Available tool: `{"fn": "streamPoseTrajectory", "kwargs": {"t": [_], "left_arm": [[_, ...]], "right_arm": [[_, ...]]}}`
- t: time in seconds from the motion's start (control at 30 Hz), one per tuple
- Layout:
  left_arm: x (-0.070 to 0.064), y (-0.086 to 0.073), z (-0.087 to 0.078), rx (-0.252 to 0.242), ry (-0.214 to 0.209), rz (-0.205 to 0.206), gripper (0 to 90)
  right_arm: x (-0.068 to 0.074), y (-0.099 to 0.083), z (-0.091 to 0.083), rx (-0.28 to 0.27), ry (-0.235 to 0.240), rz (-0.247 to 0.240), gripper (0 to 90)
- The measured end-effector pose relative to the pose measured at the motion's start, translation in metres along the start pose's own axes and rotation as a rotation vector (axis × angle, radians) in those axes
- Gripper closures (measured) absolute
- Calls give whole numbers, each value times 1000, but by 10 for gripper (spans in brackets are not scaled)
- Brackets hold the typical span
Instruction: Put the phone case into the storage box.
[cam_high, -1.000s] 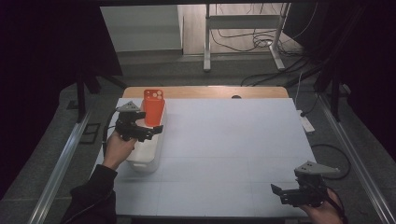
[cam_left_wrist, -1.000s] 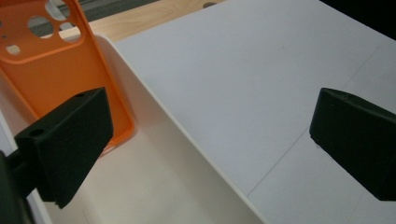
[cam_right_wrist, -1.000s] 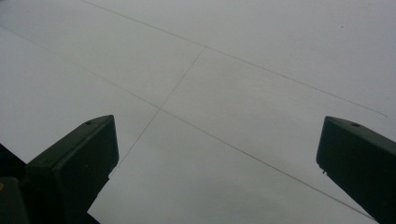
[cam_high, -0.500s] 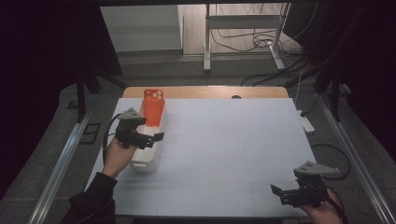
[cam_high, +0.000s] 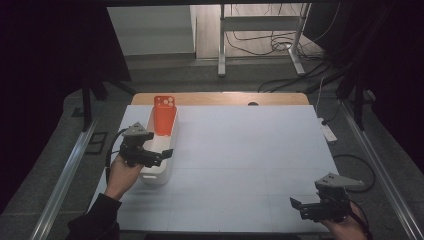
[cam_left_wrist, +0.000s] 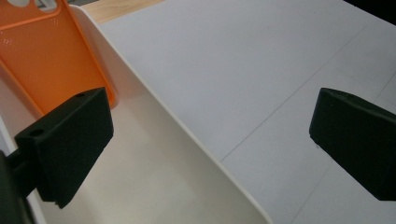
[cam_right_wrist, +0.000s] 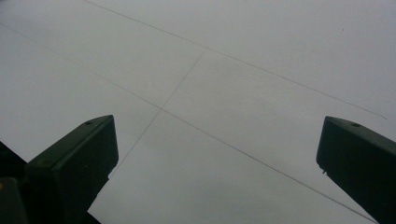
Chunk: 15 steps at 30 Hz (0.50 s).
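Note:
A long white bin (cam_high: 156, 175) stands on the table's left side, and an orange phone case (cam_high: 164, 115) leans upright in its far end. My left gripper (cam_high: 161, 155) hovers over the bin's near half, open and holding nothing. In the left gripper view the bin's right wall (cam_left_wrist: 187, 130) runs between the two jaws, one jaw above the bin's inside and the other above the table, with the phone case (cam_left_wrist: 51, 60) ahead at the upper left. My right gripper (cam_high: 300, 207) rests low near the table's front right edge, open and empty, facing bare white table (cam_right_wrist: 210, 93).
The white table top (cam_high: 245, 150) has a wooden strip (cam_high: 225, 98) along its far edge with a small dark spot on it. Metal rails run along both sides of the table. Cables and a metal stand lie on the floor beyond.
My left gripper has drawn back toward the person along the bin, away from the phone case, which stays leaning in the bin's far end. The right gripper has not moved.

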<state>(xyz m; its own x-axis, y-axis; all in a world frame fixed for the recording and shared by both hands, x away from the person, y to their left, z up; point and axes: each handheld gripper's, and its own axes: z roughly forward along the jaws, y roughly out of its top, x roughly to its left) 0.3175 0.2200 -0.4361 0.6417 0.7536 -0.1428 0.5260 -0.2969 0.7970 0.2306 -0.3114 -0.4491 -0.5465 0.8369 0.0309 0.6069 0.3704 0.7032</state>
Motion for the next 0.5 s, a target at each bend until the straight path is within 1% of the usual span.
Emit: {"fn": "streamPoseTrajectory", "kwargs": {"t": [0.5], "left_arm": [[-13, -16, -16, -17, 2, 4, 10]], "right_arm": [[1, 0, 0, 4, -1, -4, 0]]}}
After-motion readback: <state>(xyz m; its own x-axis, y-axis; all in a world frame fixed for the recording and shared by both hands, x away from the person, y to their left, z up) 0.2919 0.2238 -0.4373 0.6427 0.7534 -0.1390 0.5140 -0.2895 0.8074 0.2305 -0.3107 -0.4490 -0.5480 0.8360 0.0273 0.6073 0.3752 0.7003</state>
